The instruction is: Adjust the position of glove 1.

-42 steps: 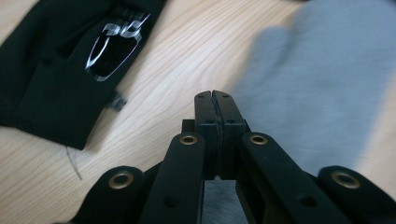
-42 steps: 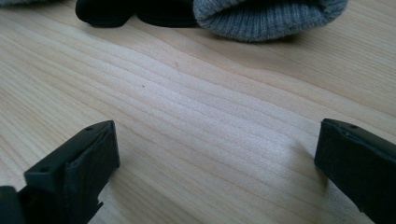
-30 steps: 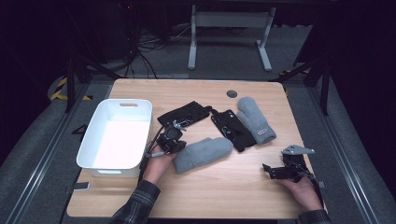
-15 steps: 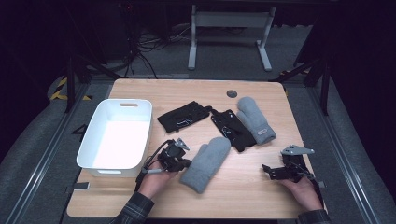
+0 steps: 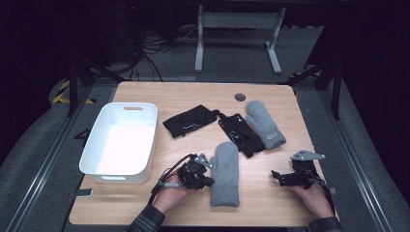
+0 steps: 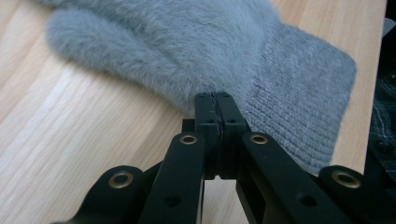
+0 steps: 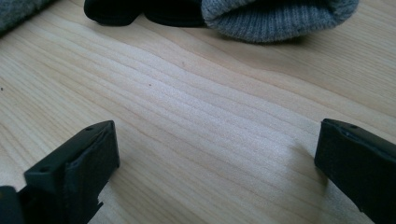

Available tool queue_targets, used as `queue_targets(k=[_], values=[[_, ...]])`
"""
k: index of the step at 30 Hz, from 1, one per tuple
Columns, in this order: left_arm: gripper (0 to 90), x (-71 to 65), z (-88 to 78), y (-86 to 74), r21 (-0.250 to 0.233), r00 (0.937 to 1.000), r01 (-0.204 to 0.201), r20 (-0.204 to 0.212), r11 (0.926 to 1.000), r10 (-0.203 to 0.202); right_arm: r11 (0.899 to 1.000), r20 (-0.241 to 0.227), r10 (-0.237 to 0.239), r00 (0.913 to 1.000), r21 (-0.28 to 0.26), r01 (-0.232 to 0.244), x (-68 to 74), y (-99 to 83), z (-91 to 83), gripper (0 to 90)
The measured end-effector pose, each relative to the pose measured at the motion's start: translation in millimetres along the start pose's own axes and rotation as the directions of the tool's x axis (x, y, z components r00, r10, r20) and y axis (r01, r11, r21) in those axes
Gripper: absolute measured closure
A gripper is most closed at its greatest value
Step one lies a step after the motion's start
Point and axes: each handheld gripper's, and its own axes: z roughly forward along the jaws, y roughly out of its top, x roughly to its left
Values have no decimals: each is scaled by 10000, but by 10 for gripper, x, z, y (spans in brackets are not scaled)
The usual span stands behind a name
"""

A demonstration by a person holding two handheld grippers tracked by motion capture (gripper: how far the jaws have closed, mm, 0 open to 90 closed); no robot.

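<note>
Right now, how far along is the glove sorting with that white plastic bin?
Done: nothing; the white plastic bin holds no gloves. In hand: the left gripper is shut on the near fluffy grey mitten. Left: that mitten, the far grey mitten and two black gloves. The right gripper waits open.

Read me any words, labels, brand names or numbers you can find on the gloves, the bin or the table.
No text can be read in these pictures.
Black glove beside the white bin: pale marks, too small and blurred to read.
Second black glove: pale marks, also too blurred.
Far grey mitten: small tag at the cuff, nothing legible.
White bin, near grey mitten and table: no lettering seen.
</note>
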Motion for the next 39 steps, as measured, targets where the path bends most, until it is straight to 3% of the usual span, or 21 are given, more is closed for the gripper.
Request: queue_targets(k=[7,10,23,29,33,39], values=[[900,-105,131,119,158,9978,-590,309,9981,585,10000,-33,-29,10000,14,29,0,2,1,0],[900,-192,247,214,233,9941,-922,593,9955,907,10000,-44,-47,10000,14,47,-1,3,2,0],[899,-338,548,441,-223,9860,-1312,1009,9911,1328,10000,-64,-71,10000,15,71,-2,4,3,0],[897,-332,393,408,-376,9868,-1447,680,9888,1470,10000,-75,-89,9999,12,89,-4,4,3,1],[873,-271,222,318,-590,9880,-1521,173,9866,1534,10000,-79,-93,9999,15,93,-4,5,4,0],[778,-90,5,125,-874,9923,-1167,-511,9893,1126,10000,-77,-95,9999,15,95,-4,5,4,0]])
